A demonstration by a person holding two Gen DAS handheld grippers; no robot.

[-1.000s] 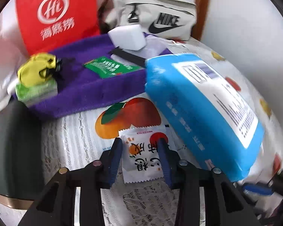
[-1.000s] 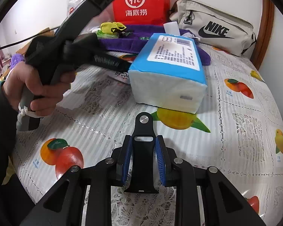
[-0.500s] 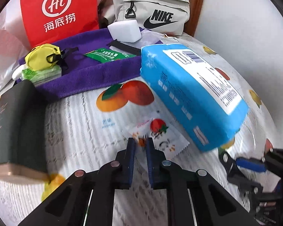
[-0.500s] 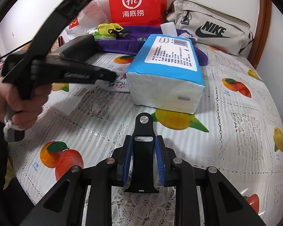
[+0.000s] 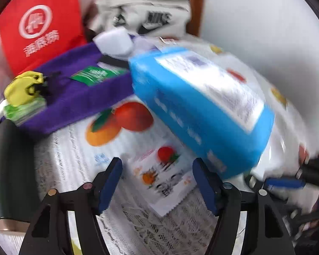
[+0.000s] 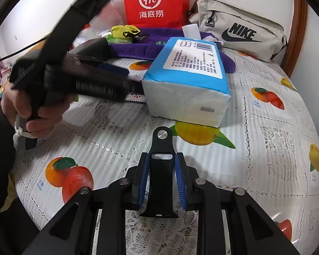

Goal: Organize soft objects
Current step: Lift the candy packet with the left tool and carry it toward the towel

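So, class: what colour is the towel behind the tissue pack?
Purple towel; the right wrist view shows it best.

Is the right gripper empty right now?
No: in the right wrist view the right gripper has its blue pads pressed on both sides of a black strap that stands upright between them.

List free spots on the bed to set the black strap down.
Free: bare tablecloth right of the blue tissue pack, and between pack and right gripper. Crowded: purple towel at the back; sachet under the opening left gripper.
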